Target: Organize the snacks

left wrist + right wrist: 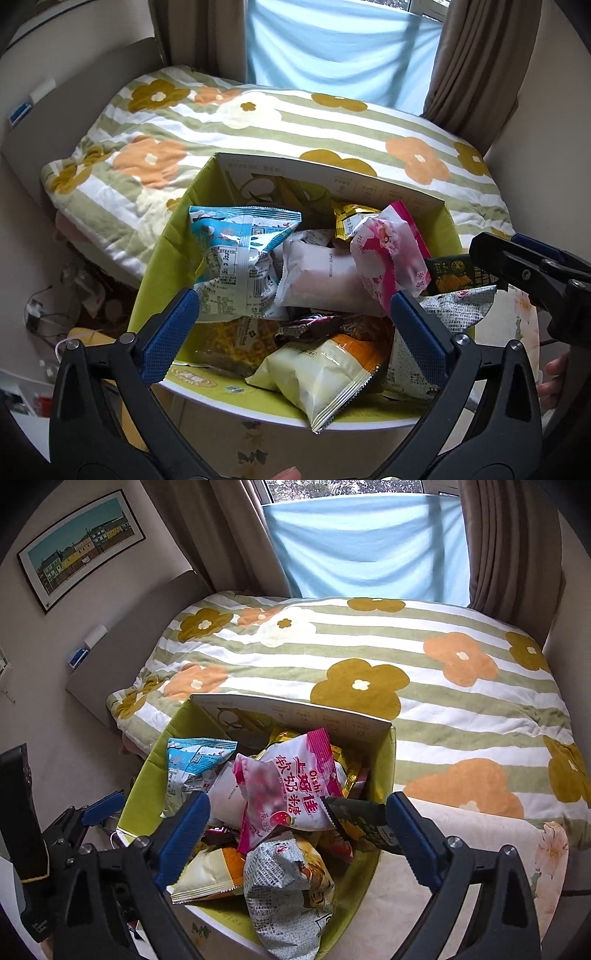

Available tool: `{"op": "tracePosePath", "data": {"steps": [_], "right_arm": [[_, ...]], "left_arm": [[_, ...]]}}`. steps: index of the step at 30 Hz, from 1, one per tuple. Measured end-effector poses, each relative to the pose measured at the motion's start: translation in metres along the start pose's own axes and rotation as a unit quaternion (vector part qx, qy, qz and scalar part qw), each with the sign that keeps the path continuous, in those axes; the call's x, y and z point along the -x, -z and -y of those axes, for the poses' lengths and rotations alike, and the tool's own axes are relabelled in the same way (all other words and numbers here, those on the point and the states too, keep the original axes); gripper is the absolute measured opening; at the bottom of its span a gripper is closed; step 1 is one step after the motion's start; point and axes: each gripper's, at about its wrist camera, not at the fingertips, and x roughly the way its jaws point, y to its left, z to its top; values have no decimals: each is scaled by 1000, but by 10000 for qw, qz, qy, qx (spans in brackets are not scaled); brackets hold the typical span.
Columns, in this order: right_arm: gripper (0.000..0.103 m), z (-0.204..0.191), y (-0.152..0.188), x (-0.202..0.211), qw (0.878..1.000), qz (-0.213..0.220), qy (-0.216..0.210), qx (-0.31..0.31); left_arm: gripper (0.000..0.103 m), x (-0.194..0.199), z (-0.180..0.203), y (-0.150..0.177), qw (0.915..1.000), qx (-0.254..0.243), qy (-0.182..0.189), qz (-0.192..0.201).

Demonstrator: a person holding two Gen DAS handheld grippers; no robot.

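Observation:
An open green cardboard box (162, 258) (384, 771) stands at the near edge of the bed, full of snack packets. Inside lie a blue-white packet (236, 254) (192, 764), a pink Oishi packet (388, 254) (291, 794), a white packet (317, 273), a yellow-orange packet (321, 373) (210, 875), a grey printed packet (288, 886) and a dark green packet (450, 277) (362, 823). My left gripper (295, 332) is open above the box's near side, holding nothing. My right gripper (299, 838) is open over the box's right part, also empty; it shows at the right of the left wrist view (524, 269).
The bed has a striped flower quilt (295, 129) (443, 672). Brown curtains (509, 542) and a blue cloth (365, 542) hang at the window behind. A framed picture (81, 546) hangs on the left wall. Cables and clutter (55, 310) lie on the floor at left.

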Motion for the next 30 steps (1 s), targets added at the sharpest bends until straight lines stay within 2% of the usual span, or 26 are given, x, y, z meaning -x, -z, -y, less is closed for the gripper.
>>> {"op": "tracePosePath", "data": {"steps": [8, 17, 21, 25, 30], "right_arm": [[95, -2, 10, 34, 9986, 339, 370, -135], [95, 20, 48, 124, 9902, 1012, 909, -320], [95, 36, 79, 179, 9815, 1362, 1282, -401], [95, 48, 118, 227, 9725, 1614, 1631, -403], [95, 60, 171, 273, 9638, 1806, 1919, -405]], "left_arm": [[103, 19, 11, 5, 9991, -219, 350, 126], [103, 91, 72, 29, 9932, -661, 658, 696], [103, 137, 101, 55, 9896, -795, 620, 1030], [103, 182, 125, 96, 9866, -806, 539, 1313], [103, 228, 150, 152, 9848, -818, 586, 1414]]}}
